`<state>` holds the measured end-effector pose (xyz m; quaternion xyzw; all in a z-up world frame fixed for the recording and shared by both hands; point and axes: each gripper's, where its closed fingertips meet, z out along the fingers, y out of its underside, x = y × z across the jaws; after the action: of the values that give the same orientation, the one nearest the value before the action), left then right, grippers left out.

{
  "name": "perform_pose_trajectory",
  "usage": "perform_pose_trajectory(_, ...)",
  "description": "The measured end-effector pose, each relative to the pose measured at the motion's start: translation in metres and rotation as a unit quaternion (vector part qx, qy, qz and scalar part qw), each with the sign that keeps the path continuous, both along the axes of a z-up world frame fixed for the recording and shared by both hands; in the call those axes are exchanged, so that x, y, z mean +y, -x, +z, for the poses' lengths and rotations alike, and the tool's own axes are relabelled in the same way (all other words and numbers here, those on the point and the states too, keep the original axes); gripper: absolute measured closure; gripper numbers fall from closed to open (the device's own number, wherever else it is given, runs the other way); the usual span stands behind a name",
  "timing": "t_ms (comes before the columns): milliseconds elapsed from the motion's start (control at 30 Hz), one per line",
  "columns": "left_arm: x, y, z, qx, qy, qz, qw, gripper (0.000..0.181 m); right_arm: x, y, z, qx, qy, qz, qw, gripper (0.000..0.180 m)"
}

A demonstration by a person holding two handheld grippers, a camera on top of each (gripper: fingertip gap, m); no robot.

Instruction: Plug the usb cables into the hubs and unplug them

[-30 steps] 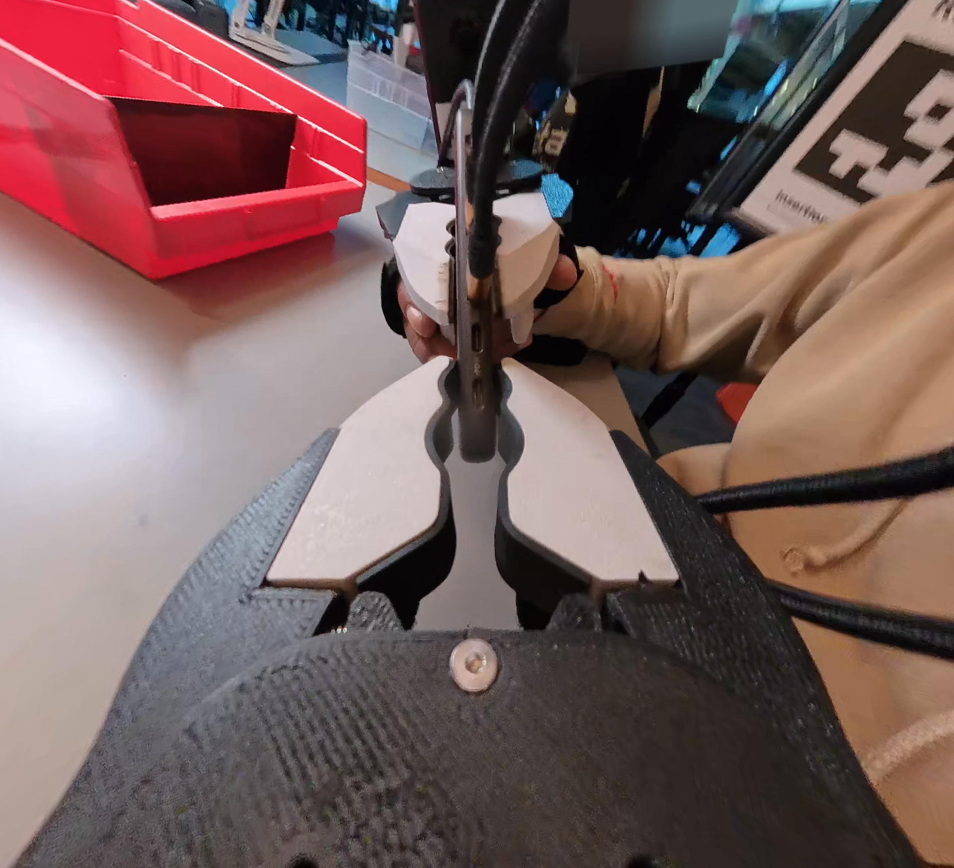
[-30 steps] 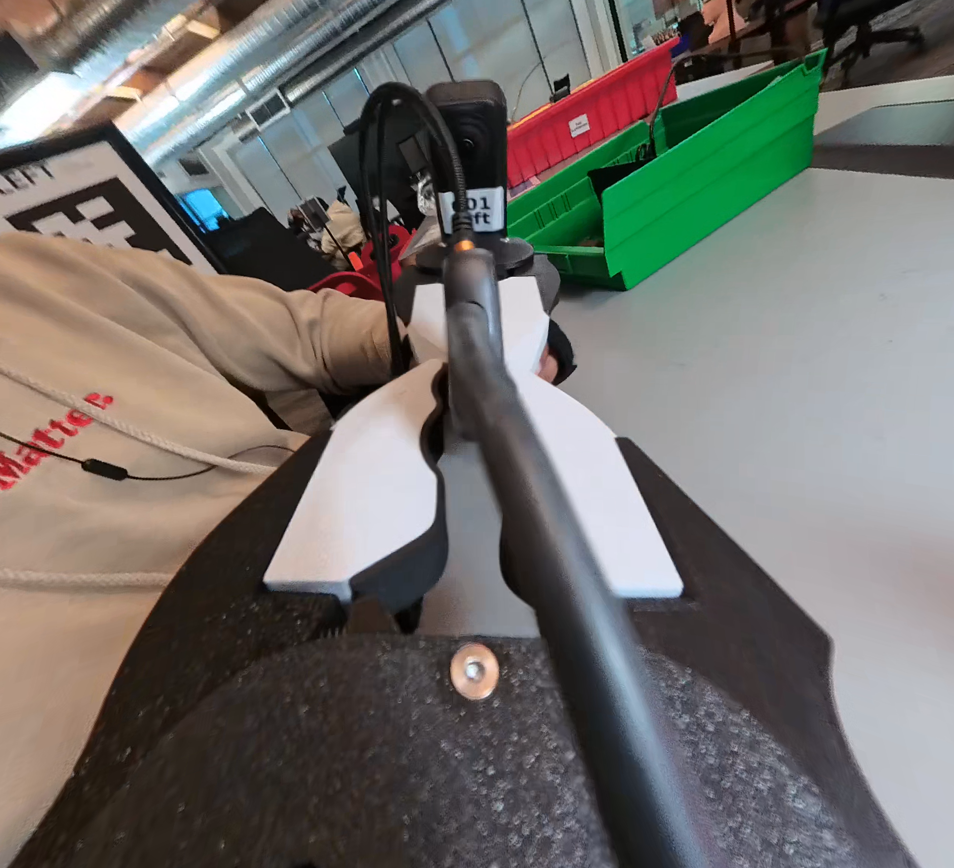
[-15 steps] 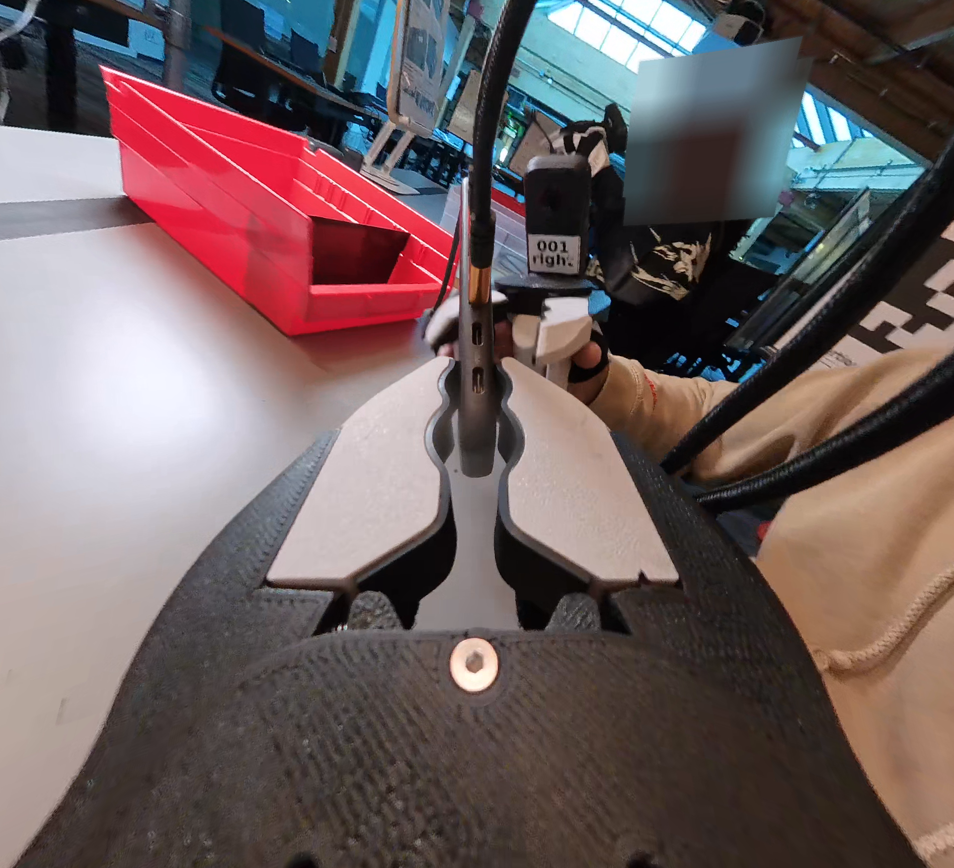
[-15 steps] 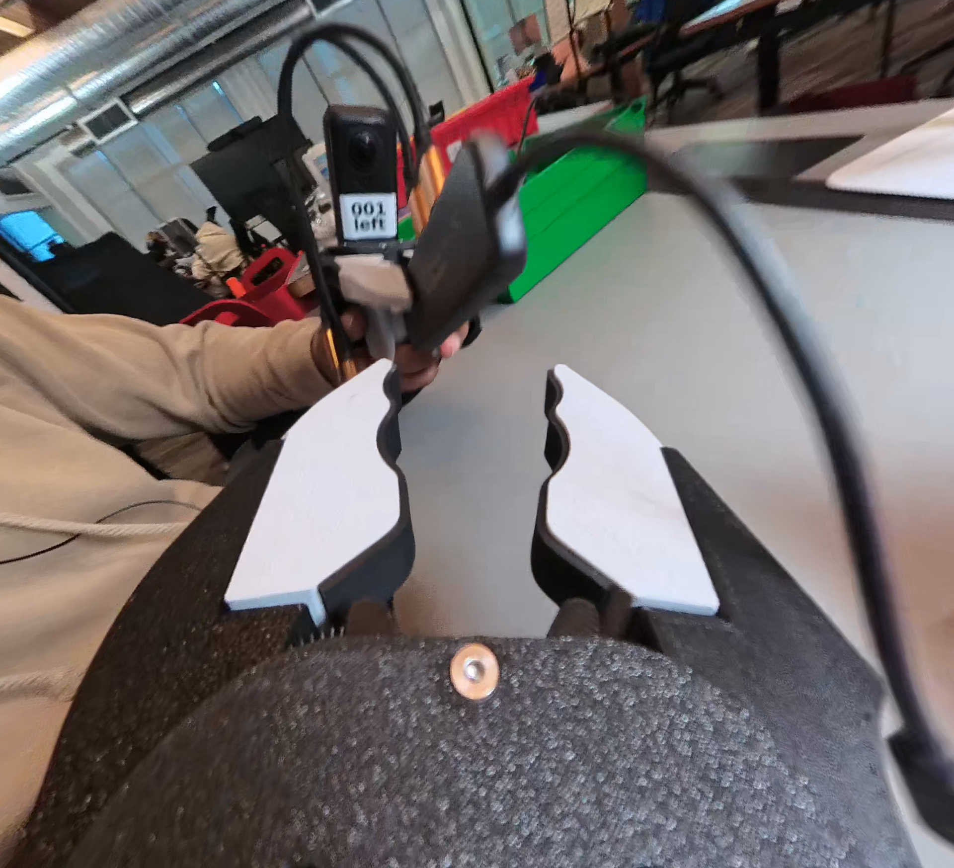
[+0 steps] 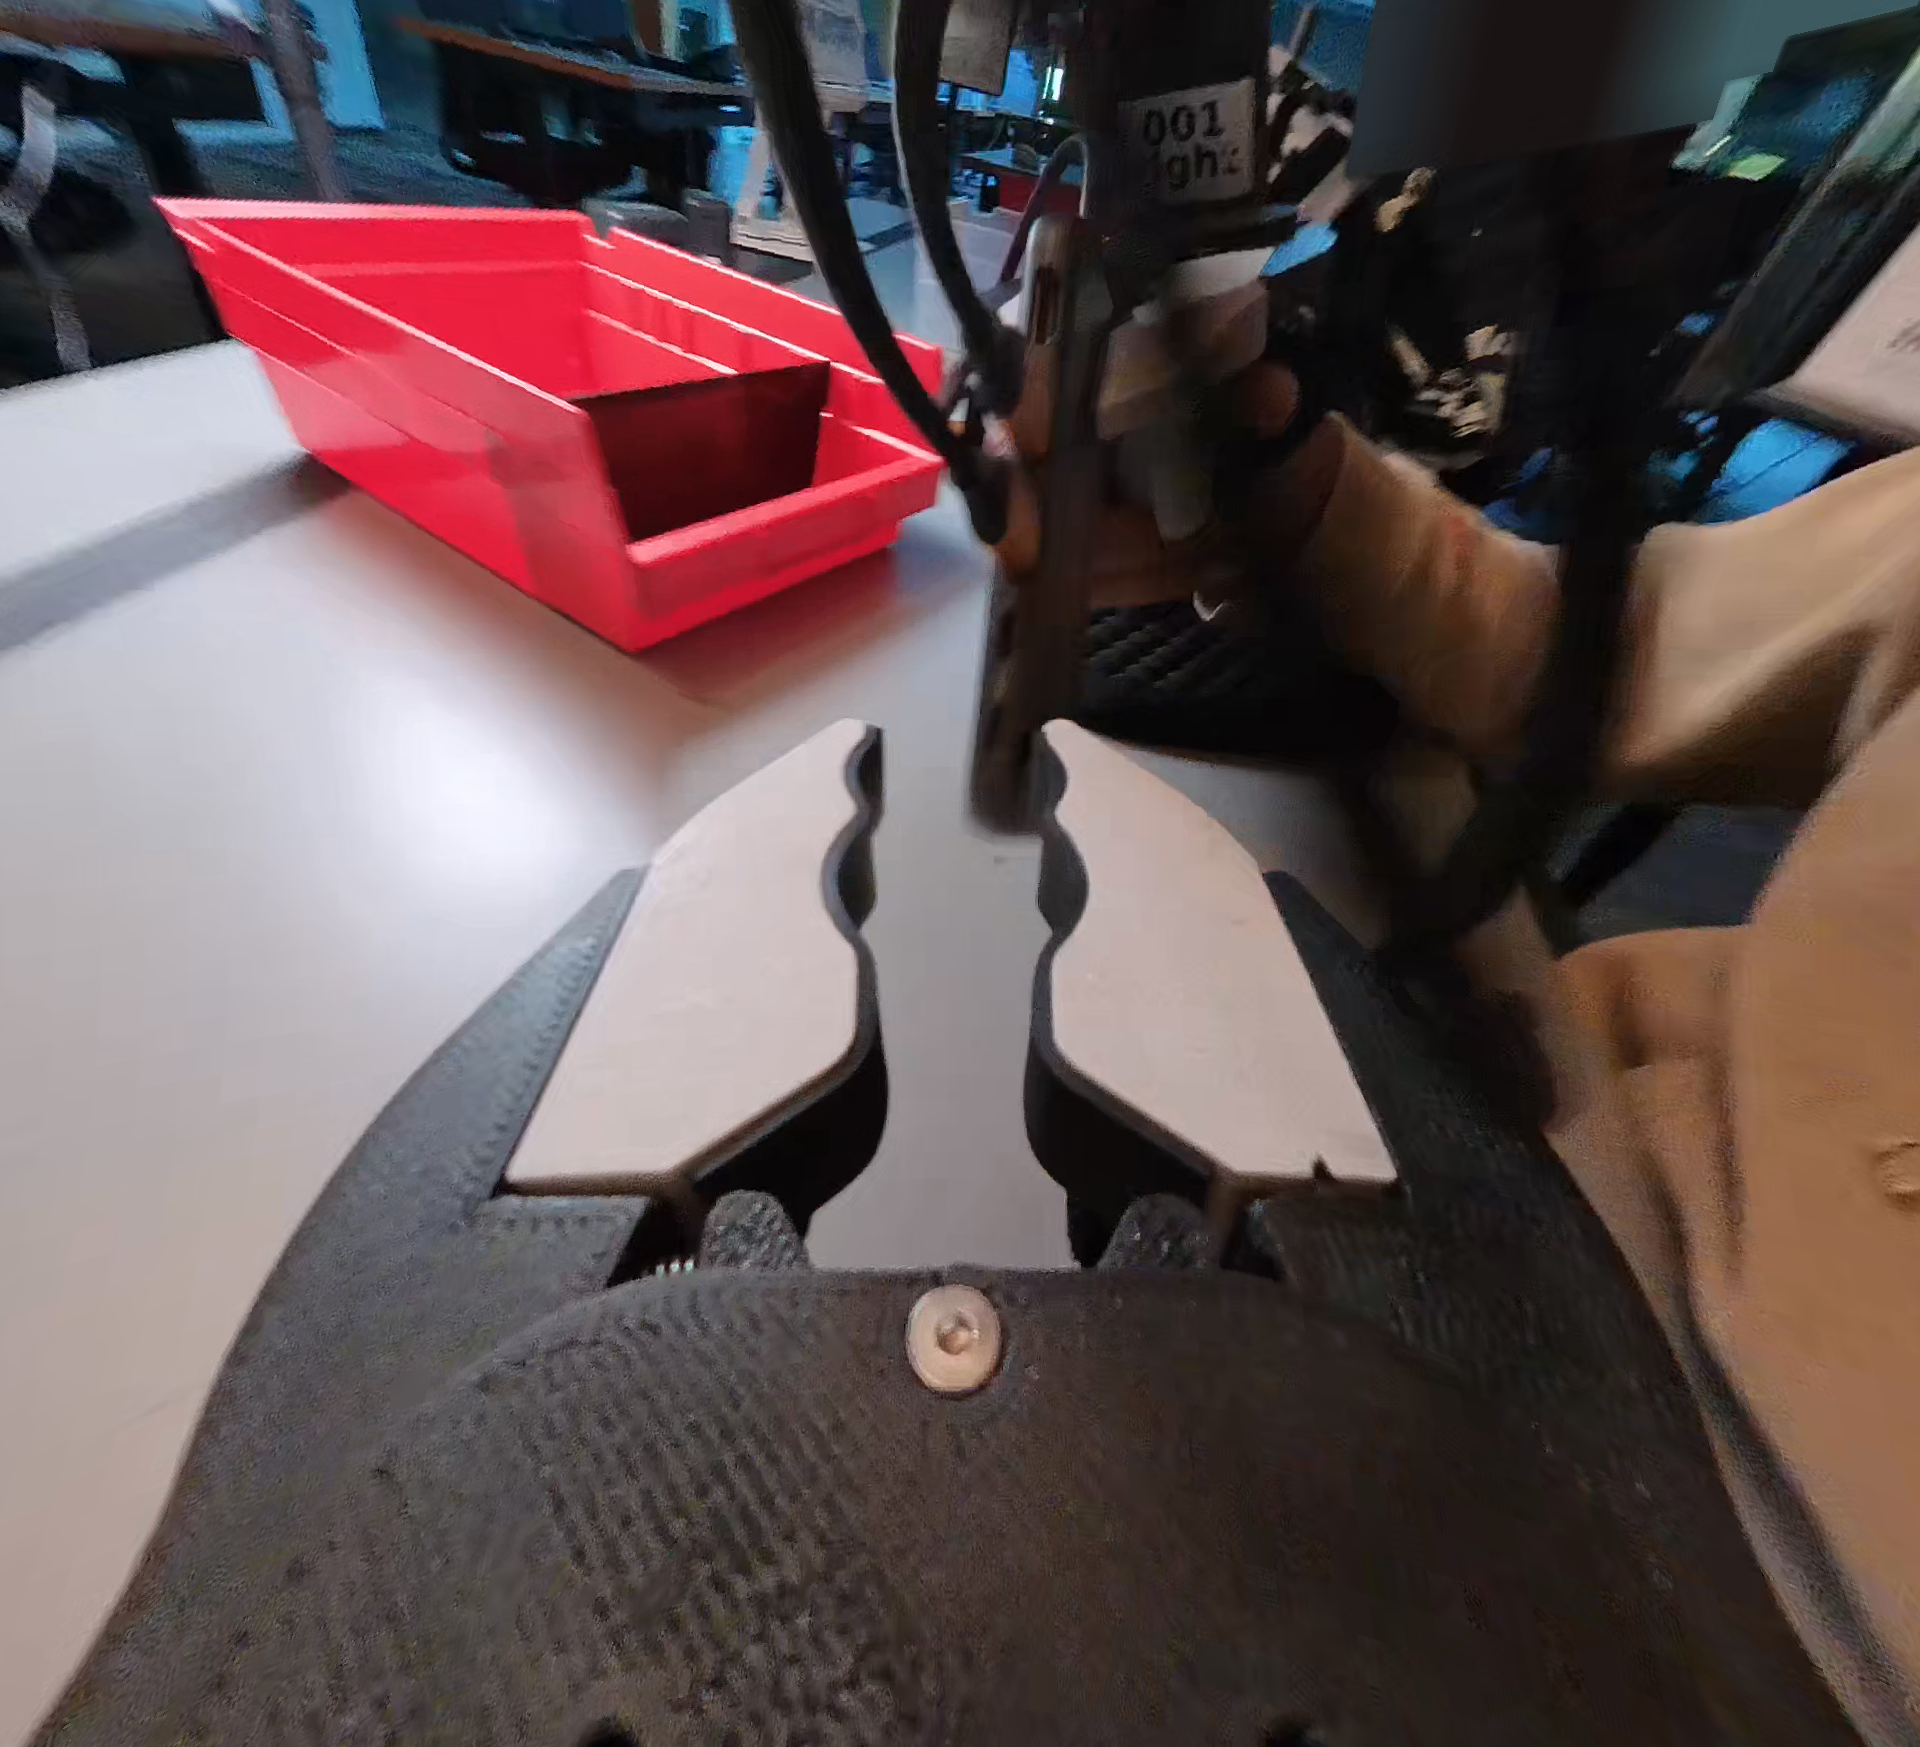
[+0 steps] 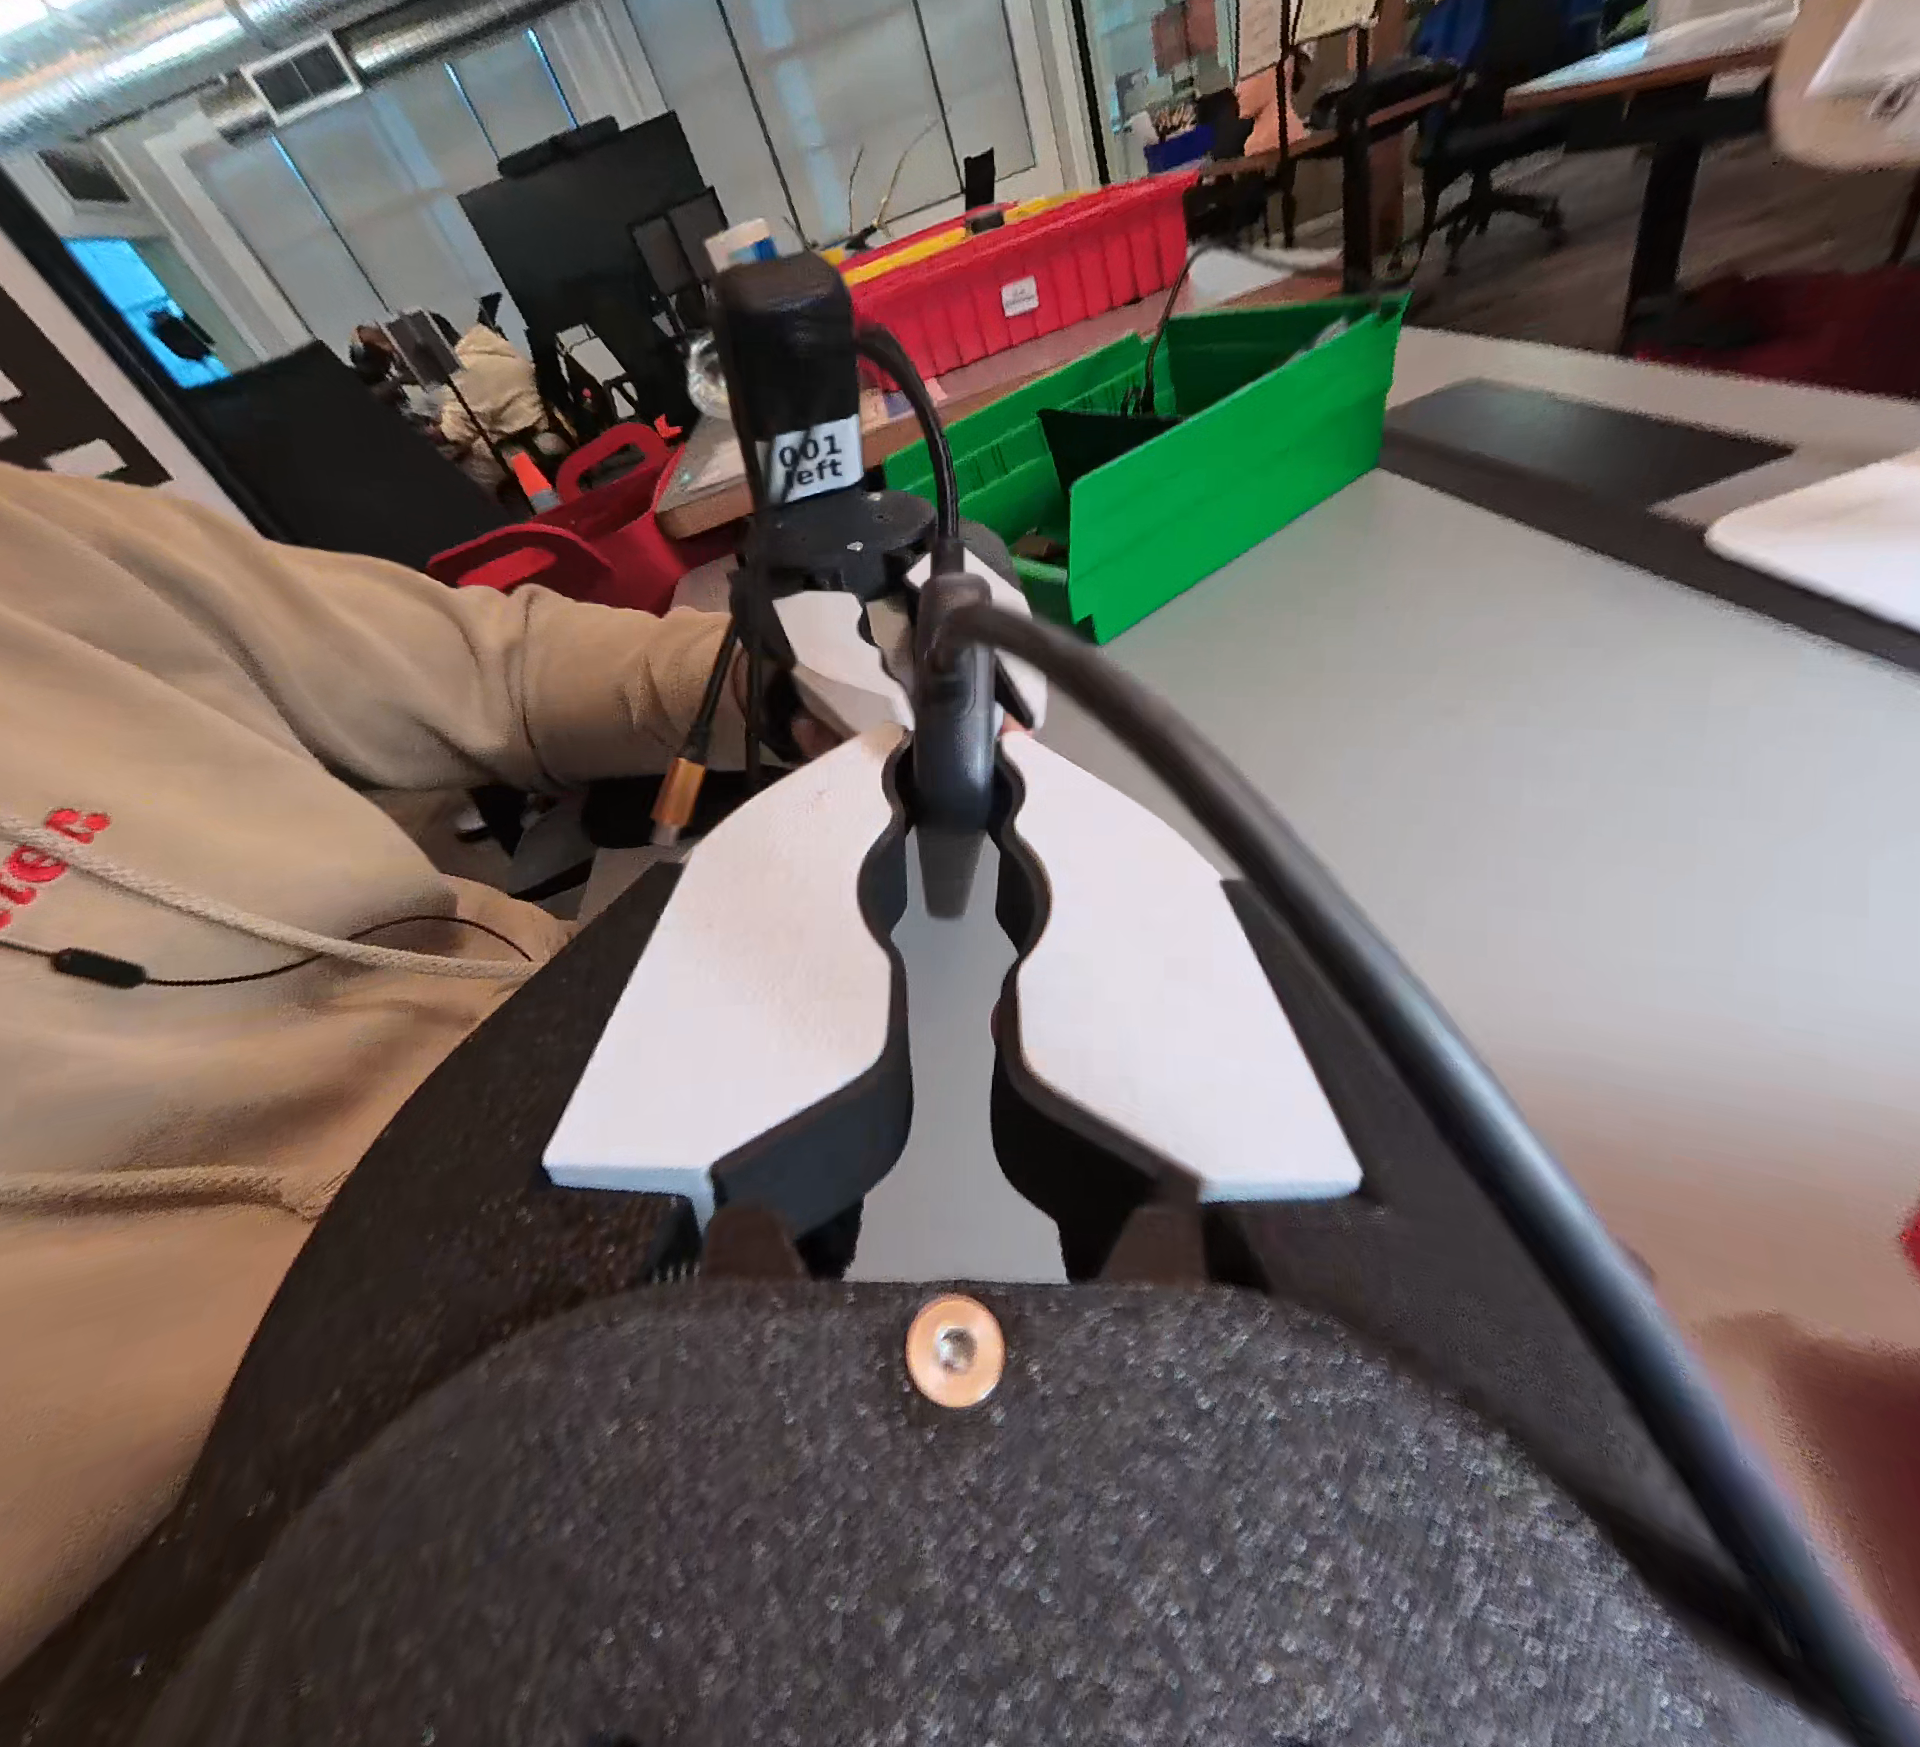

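Your right gripper (image 6: pixel 951 798) has its white fingers (image 6: pixel 774 954) clamped on the thin dark hub (image 6: pixel 948 788), edge-on between the tips, its lower end poking back toward the camera. Your left gripper (image 5: pixel 961 747) has its fingers (image 5: pixel 717 980) apart with nothing between them; in the left wrist view the hub (image 5: pixel 1023 554) stands just past the right-hand fingertip, touching or nearly so, blur makes it hard to call. The hub looks slim, rigid and light, probably smooth metal, so I'd judge it slippery on the flat faces: grip it across the faces, mid-body, away from the ports on its edge. A thick black cable (image 6: pixel 1351 949) leaves the top of the hub and sweeps past the right side of the gripper; it looks stiff enough to tug and twist the hub, so expect torque when you move. A second cable with an orange-gold plug (image 6: pixel 677 788) hangs loose just left of the hub, unplugged as far as I can tell; take that by the rigid plug shell, not the soft cord. Both grippers are held above the grey table (image 6: pixel 1558 762). Farther off, a green bin (image 6: pixel 1195 492) sits on the table in the right view, a red bin (image 5: pixel 582 409) in the left view.
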<state>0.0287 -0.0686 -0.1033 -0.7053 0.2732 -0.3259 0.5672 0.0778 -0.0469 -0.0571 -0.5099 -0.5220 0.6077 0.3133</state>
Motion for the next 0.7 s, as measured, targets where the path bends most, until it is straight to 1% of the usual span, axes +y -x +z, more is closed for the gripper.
perform_pose_trajectory(67, 0.007, 0.022, 0.005, 0.058, -0.040, 0.051, 0.996, 0.152, 0.006, -0.014, 0.022, 0.017, -0.019, -0.004, 1.000, 0.168)
perform_pose_trajectory(133, 0.013, 0.045, 0.012, 0.095, -0.069, 0.094, 0.989, 0.151, 0.016, -0.027, 0.039, 0.016, -0.046, -0.023, 0.999, 0.168)
perform_pose_trajectory(200, 0.016, 0.065, 0.021, 0.103, -0.080, 0.127, 0.983, 0.149, 0.029, -0.040, 0.054, 0.010, -0.082, -0.054, 0.995, 0.168)
perform_pose_trajectory(267, 0.015, 0.077, 0.030, 0.086, -0.084, 0.144, 0.982, 0.149, 0.047, -0.051, 0.069, 0.001, -0.108, -0.086, 0.990, 0.168)
perform_pose_trajectory(400, 0.004, 0.085, 0.037, 0.045, -0.078, 0.142, 0.986, 0.149, 0.096, -0.070, 0.094, -0.031, -0.152, -0.167, 0.974, 0.168)
perform_pose_trajectory(500, -0.003, 0.084, 0.028, 0.052, -0.077, 0.137, 0.986, 0.149, 0.139, -0.083, 0.106, -0.055, -0.160, -0.222, 0.960, 0.167)
perform_pose_trajectory(600, -0.006, 0.083, 0.022, 0.057, -0.072, 0.132, 0.987, 0.149, 0.182, -0.092, 0.112, -0.068, -0.167, -0.275, 0.944, 0.167)
perform_pose_trajectory(700, -0.007, 0.082, 0.024, 0.047, -0.069, 0.126, 0.989, 0.149, 0.225, -0.097, 0.107, -0.090, -0.175, -0.326, 0.924, 0.168)
